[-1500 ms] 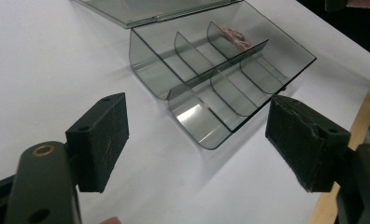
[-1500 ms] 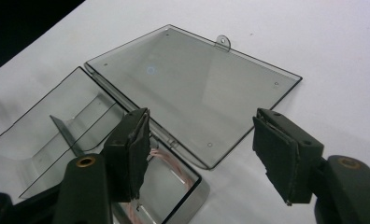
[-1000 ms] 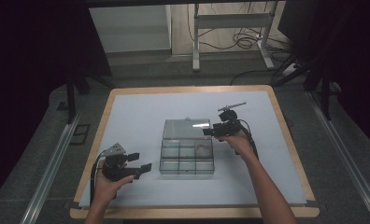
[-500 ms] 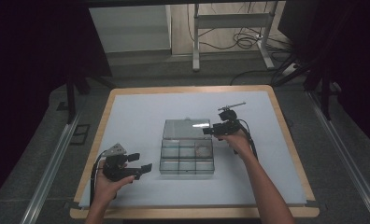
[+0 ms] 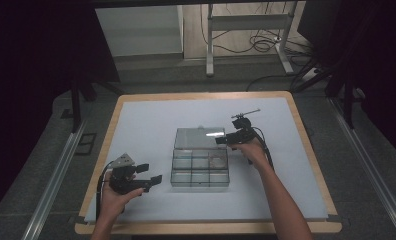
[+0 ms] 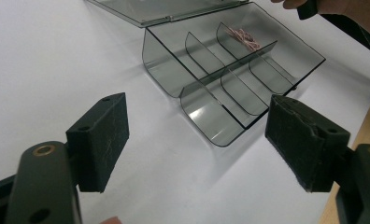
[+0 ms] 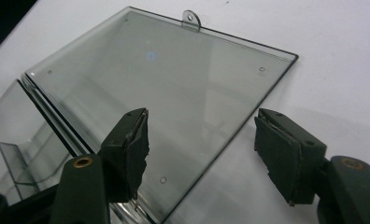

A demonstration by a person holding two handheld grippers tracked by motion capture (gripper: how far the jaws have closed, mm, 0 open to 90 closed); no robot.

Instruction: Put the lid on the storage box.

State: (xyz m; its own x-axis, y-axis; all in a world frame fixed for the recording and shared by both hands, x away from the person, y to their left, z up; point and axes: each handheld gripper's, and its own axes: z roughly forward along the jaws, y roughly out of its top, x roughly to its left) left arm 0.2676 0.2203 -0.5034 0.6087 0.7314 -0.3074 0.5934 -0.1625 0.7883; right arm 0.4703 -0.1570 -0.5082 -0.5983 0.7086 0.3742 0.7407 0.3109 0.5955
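While the clear box (image 5: 200,165) lies mid-table with its lid (image 7: 174,102) flat open behind, the right gripper (image 5: 225,140) hovers wide-jawed and empty over the lid's right edge, likely to close it; the left gripper (image 5: 151,175) waits near-left, open, empty.

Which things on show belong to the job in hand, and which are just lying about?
In the job:
compartment box
its open lid
pink rubber bands in one compartment
left gripper
right gripper

Lying about:
metal stand behind the table
floor cables
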